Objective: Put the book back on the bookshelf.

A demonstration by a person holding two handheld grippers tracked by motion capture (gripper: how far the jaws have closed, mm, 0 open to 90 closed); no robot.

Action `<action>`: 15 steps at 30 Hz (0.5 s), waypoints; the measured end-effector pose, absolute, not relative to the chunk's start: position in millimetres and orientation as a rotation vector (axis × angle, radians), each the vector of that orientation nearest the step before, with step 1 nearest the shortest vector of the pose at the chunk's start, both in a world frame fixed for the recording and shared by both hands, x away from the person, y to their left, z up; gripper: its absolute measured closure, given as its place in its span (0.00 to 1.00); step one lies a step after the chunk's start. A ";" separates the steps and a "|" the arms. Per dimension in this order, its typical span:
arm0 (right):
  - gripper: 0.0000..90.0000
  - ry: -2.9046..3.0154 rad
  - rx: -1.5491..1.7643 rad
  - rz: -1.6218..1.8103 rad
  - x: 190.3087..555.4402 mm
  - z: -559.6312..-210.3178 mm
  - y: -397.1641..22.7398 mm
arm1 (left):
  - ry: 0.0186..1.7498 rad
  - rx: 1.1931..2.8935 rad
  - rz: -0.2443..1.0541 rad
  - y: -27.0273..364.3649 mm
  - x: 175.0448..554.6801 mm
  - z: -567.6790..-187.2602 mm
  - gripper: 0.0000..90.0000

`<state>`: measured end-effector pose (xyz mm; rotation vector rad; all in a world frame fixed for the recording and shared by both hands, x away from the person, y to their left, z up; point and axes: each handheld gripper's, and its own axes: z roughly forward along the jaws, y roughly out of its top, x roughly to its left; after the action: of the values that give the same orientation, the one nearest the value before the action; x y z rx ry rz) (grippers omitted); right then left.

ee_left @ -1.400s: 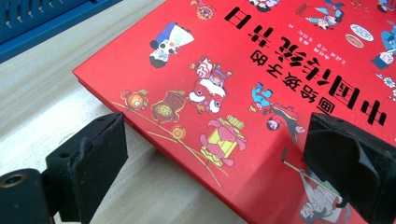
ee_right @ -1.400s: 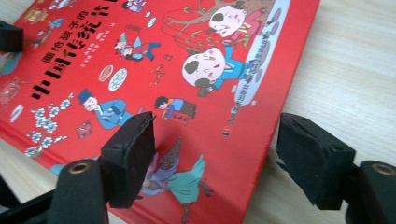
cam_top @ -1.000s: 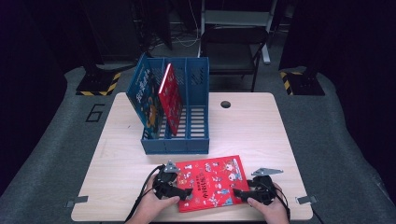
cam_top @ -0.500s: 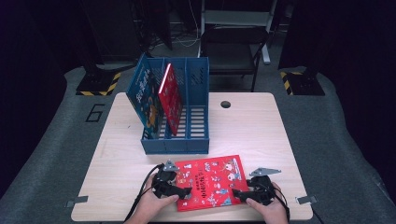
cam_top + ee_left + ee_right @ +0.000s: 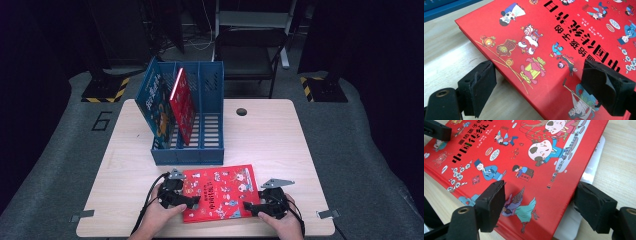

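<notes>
Nearest the table's front edge (image 5: 210,231): two hands, each with a gripper, at the near corners of a red picture book (image 5: 220,192) lying flat on the wood. Left gripper (image 5: 192,201) spread wide over the book's left edge, one jaw above bare table, the other above the cover; released, nothing clamped. Same seen in the left gripper view: red picture book (image 5: 564,57) running slantwise between the jaws, its edge crossing the gap, left gripper (image 5: 539,87) apart from it on both sides. Right gripper (image 5: 252,208) likewise spread across the book's near right corner, unclenched. In the right gripper view, right gripper (image 5: 540,205) straddling the right edge, one jaw over the cover (image 5: 524,165), the other beyond it over a white sheet (image 5: 571,222) peeking out from under the book.

Bare wood left and right of the book, with free room on both sides; only a narrow strip between the book's far edge and the blue file rack (image 5: 187,150).

Farther back, the rack standing upright with slotted compartments: a blue book (image 5: 156,102) leaning in the left slot, a red book (image 5: 183,105) tilted beside it, the right slot open. Behind the rack, a round cable hole (image 5: 241,111) in open tabletop, then a dark chair (image 5: 248,50) past the far edge.
</notes>
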<state>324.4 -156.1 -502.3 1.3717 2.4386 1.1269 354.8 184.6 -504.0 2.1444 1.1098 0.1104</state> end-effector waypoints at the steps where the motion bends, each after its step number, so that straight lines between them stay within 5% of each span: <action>1: 0.28 2.438 1.379 1.129 325.0 -502.3 -155.4 | 1.110 2.144 0.110 184.6 354.8 -504.0 0.14; 15: 0.28 2.474 1.364 1.124 324.6 -502.6 -158.6 | 1.118 2.106 0.124 185.5 355.0 -505.3 0.18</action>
<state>324.6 -158.6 -502.6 1.3640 2.4737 1.1245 355.0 185.5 -505.3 2.1059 1.1178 0.1245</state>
